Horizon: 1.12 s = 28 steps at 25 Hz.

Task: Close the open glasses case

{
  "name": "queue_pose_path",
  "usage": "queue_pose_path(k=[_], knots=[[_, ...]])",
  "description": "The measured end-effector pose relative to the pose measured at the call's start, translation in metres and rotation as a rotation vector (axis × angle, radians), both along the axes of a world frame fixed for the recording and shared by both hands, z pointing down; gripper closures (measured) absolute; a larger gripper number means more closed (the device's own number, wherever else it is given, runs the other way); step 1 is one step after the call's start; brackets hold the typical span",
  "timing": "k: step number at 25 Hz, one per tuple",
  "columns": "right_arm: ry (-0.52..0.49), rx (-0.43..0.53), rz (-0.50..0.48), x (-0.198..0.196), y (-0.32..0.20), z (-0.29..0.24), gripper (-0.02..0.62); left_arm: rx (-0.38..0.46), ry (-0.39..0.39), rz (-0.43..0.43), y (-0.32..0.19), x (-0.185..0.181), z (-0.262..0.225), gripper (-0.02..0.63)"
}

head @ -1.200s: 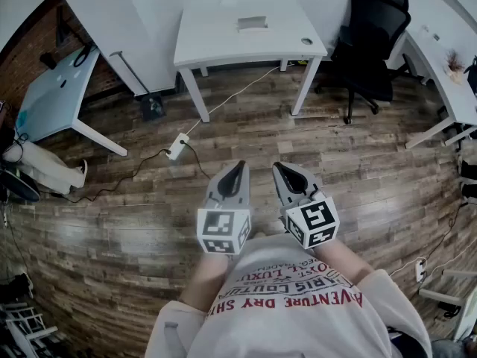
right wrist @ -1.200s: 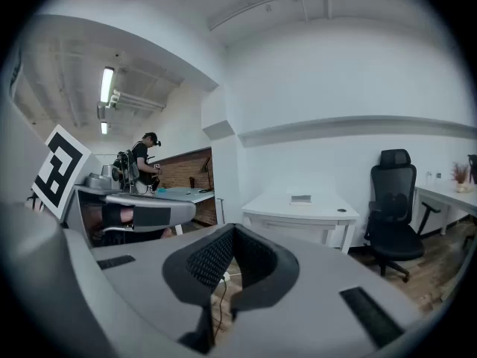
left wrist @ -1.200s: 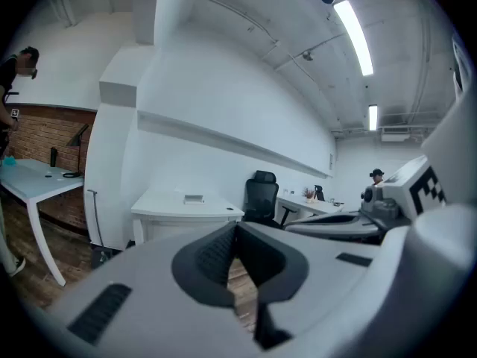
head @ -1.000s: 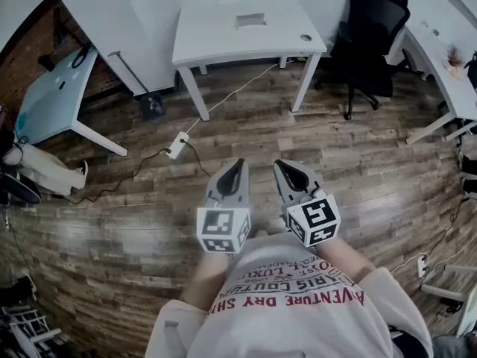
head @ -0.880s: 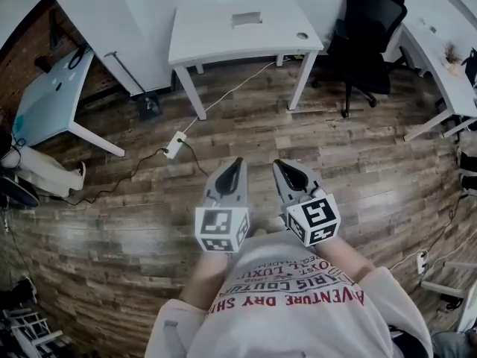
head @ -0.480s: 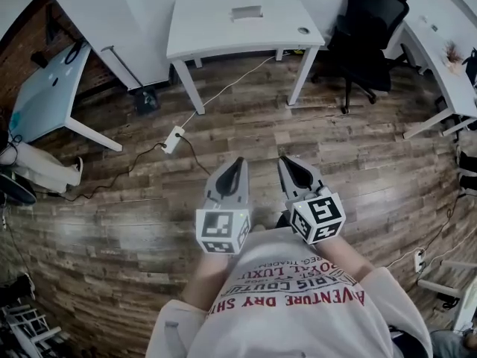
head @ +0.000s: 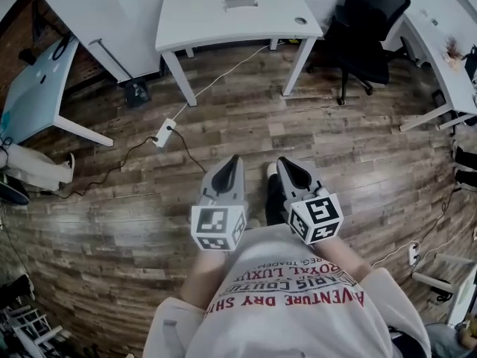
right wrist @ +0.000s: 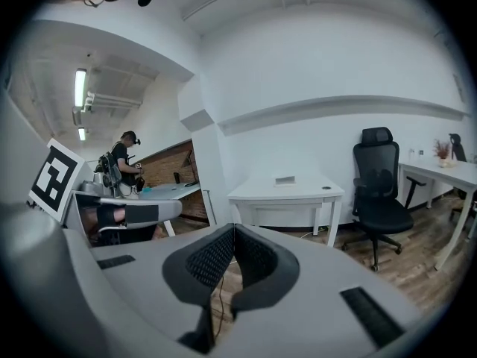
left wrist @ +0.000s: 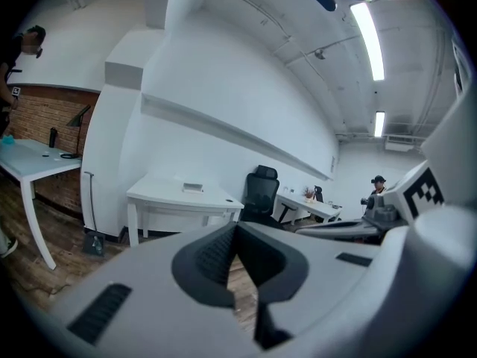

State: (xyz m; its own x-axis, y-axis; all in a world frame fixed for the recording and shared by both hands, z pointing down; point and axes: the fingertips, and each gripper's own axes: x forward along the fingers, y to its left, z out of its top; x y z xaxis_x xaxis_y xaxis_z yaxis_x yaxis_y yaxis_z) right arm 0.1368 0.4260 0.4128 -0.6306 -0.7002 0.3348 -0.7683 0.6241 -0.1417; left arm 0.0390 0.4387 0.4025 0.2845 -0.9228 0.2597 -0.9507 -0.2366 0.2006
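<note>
A small grey case [head: 241, 1] lies on the white table [head: 209, 21] at the top of the head view; I cannot tell whether it is open. It also shows as a small box, the case [left wrist: 192, 188], in the left gripper view and the case [right wrist: 285, 180] in the right gripper view. My left gripper [head: 234, 159] and right gripper [head: 284, 162] are held side by side before the person's chest, over the wooden floor and far from the table. Both are shut, tips touching, with nothing between them.
A black office chair [head: 369, 28] stands right of the table. A white cable and power strip [head: 164, 133] lie on the floor ahead to the left. More desks stand at left [head: 37, 88] and right [head: 440, 58]. A person [right wrist: 123, 166] stands at the far desk.
The whole view has shifted forward: the table and chair have slid toward the top edge. A dark shoe now shows between the grippers. Both grippers stay shut and side by side.
</note>
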Motion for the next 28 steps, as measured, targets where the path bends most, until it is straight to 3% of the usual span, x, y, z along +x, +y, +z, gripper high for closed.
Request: queue_pose_path(k=[7, 14, 21, 28], knots=[[-0.022, -0.029, -0.044, -0.005, -0.05, 0.008, 0.583, -0.038, -0.017, -0.016, -0.044, 0.003, 0.012, 0.601], [-0.033, -0.022, -0.09, -0.011, -0.134, -0.004, 0.583, -0.063, -0.025, -0.066, -0.121, -0.001, 0.007, 0.601], [-0.059, -0.037, -0.156, -0.009, -0.237, -0.013, 0.583, -0.055, -0.05, -0.137, -0.211, 0.0, -0.008, 0.601], [-0.033, -0.01, -0.19, -0.001, -0.319, -0.014, 0.583, 0.013, -0.041, -0.161, -0.287, 0.003, -0.024, 0.601]])
